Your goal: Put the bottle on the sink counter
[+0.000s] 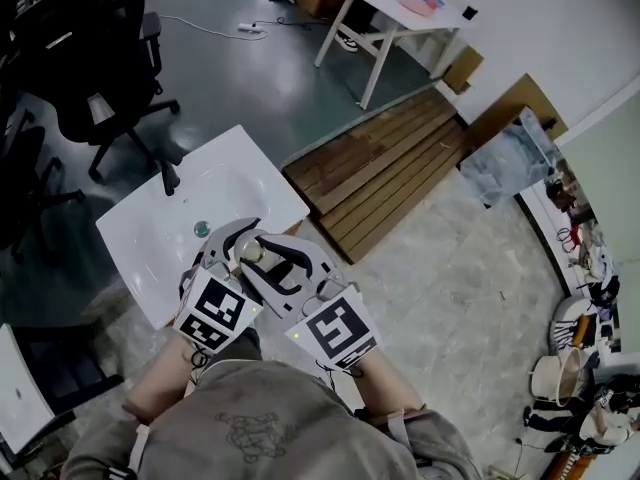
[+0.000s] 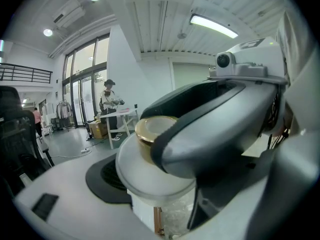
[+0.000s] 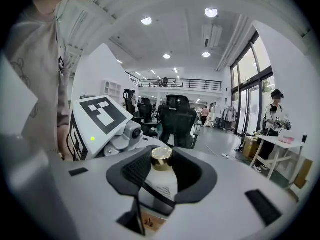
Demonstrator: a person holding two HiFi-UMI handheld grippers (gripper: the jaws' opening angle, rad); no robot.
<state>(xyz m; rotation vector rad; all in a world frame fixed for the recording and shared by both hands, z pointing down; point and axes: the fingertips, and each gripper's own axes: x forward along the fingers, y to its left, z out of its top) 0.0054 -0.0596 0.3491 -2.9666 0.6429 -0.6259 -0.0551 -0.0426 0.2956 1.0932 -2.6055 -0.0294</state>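
A white bottle with a gold cap [image 1: 253, 252] hangs over the near right part of the white sink counter [image 1: 270, 183]. Both grippers meet on it from my side. My left gripper [image 1: 240, 244] has the bottle [image 2: 150, 171] between its jaws, its shoulder against the black left pad; the far side is hidden by the right gripper's jaw [image 2: 215, 129] crossing in front. My right gripper [image 1: 268, 258] is shut on the bottle [image 3: 161, 176], black pads cupping its neck and shoulder under the cap.
The basin has a drain [image 1: 201, 229] and a black tap [image 1: 170, 178]. A wooden pallet [image 1: 385, 168] lies right of the sink, a white table [image 1: 395, 13] stands beyond it, and black office chairs [image 1: 90, 58] stand at the far left. A person [image 2: 109, 104] stands by that table.
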